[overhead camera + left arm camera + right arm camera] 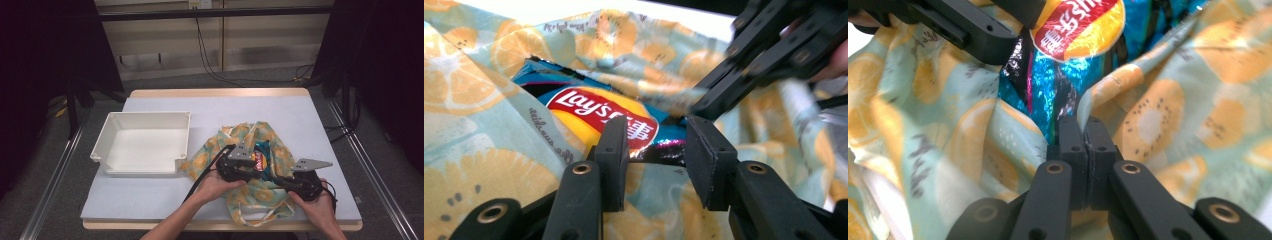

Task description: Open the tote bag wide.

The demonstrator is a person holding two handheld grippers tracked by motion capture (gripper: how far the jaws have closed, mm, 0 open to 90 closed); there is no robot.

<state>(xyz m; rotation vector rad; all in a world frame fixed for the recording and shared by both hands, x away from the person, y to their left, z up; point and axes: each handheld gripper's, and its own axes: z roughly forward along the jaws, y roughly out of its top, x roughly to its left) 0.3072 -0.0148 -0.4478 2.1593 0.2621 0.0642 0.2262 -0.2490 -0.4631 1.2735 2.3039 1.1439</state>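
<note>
"Lay's" chip bag [599,112] in citrus-print tote [1158,110]; L gripper [656,150] jaws spread, R gripper [1087,135] jaws pinching tote edge.

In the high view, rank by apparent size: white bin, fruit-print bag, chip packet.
1. and 2. White bin and fruit-print bag: they look alike, so unranked.
3. Chip packet, mostly hidden in the bag.

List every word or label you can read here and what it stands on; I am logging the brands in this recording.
"Lay's", white on a red banner, on the chip bag lying in the fruit-print cloth bag.
Chinese characters beside it on the same banner: too blurred to read.
Dark cursive script printed on the cloth bag: too small and blurred to read.
</note>
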